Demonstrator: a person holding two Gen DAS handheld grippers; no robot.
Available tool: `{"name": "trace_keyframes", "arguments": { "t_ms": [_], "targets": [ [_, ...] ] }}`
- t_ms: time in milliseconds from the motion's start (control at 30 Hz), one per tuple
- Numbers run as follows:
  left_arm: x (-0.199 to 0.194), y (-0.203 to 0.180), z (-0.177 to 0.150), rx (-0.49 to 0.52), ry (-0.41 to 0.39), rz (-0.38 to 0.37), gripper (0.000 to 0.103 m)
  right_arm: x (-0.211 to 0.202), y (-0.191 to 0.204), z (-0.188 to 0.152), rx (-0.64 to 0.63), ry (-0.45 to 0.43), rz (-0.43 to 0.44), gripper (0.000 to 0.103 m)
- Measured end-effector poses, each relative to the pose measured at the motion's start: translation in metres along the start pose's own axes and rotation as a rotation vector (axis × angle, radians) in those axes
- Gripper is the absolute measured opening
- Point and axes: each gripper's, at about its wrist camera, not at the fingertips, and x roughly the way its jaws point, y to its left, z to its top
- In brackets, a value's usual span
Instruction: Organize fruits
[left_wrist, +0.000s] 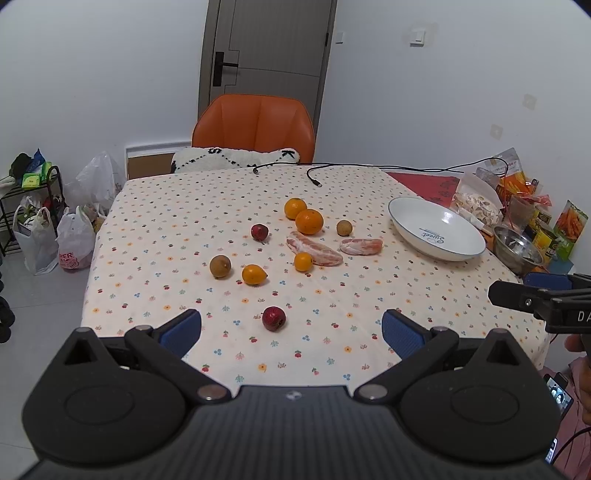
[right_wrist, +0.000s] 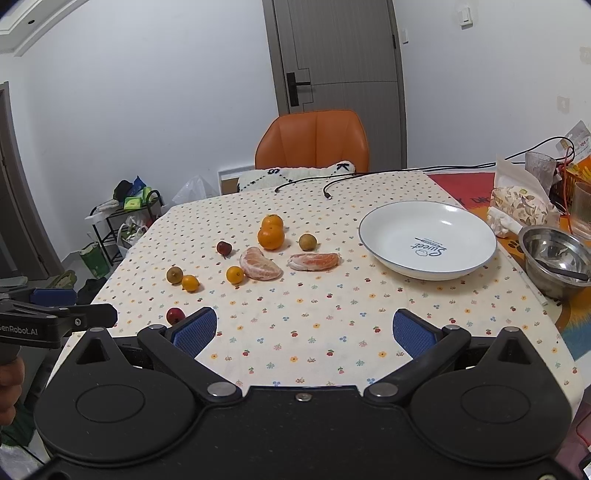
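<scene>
Round oranges (right_wrist: 271, 236), peeled pulpy segments (right_wrist: 314, 261) and small smooth red fruits (left_wrist: 273, 318) lay scattered left of glossy white bowl (right_wrist: 428, 240) lettered "Sweet", on dotted cloth (right_wrist: 332, 332). Left gripper (left_wrist: 291, 328) and right gripper (right_wrist: 304, 330), blue ribbed pads, gaped wide, empty. Read "enRobot.AI".

A home dining room: a cloth-covered table (left_wrist: 155, 221), an orange chair (left_wrist: 255, 125), a door (left_wrist: 266, 48), grocery bags (left_wrist: 74, 240) on the floor.
</scene>
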Motion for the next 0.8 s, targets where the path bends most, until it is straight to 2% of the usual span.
{"name": "trace_keyframes", "arguments": {
  "t_ms": [800],
  "targets": [
    [0.0005,-0.0019,-0.0008,0.000,-0.003,-0.006,0.103,-0.0001,-0.0012,-0.0007,0.000,-0.003,-0.002,0.103]
  ]
}}
